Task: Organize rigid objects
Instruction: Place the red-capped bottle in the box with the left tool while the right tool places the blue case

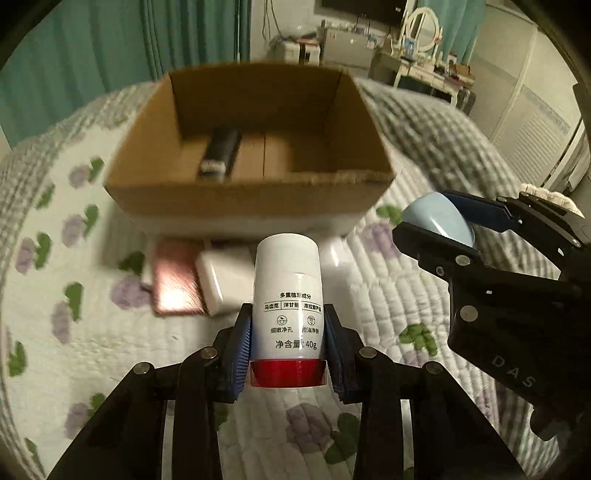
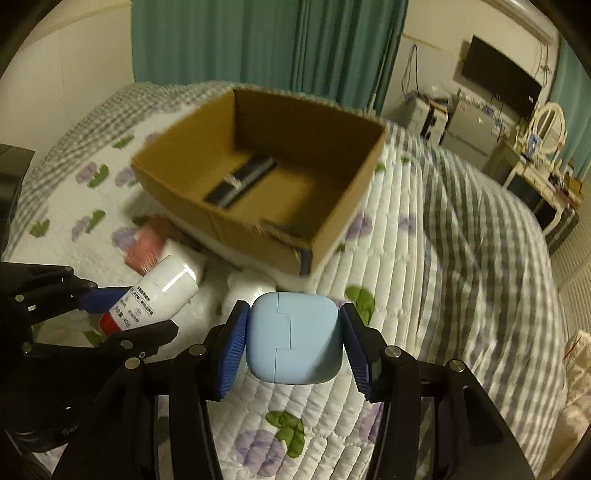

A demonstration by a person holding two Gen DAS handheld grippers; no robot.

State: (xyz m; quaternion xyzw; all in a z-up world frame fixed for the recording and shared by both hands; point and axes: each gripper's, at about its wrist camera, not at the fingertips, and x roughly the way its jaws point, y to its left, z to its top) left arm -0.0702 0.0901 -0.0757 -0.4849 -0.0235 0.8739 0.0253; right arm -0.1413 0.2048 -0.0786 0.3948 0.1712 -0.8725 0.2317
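Observation:
My left gripper point(image 1: 287, 325) is shut on a white tube with a red cap point(image 1: 286, 299), held above the quilt in front of an open cardboard box point(image 1: 192, 192). My right gripper point(image 2: 293, 338) is shut on a light blue rounded case point(image 2: 295, 339). The same case point(image 1: 437, 218) and right gripper show at the right of the left wrist view. The tube point(image 2: 159, 291) and left gripper point(image 2: 122, 310) show at the left of the right wrist view. A black oblong object point(image 1: 219, 153) lies inside the box point(image 2: 236, 225), also visible in the right wrist view point(image 2: 240, 181).
A pink flat object point(image 1: 175, 280) and a white block point(image 1: 221, 278) lie on the floral quilt point(image 1: 92, 332) just in front of the box. Beyond the bed stand a dresser with a mirror point(image 1: 421, 33), a wall TV point(image 2: 498, 77) and teal curtains point(image 2: 258, 40).

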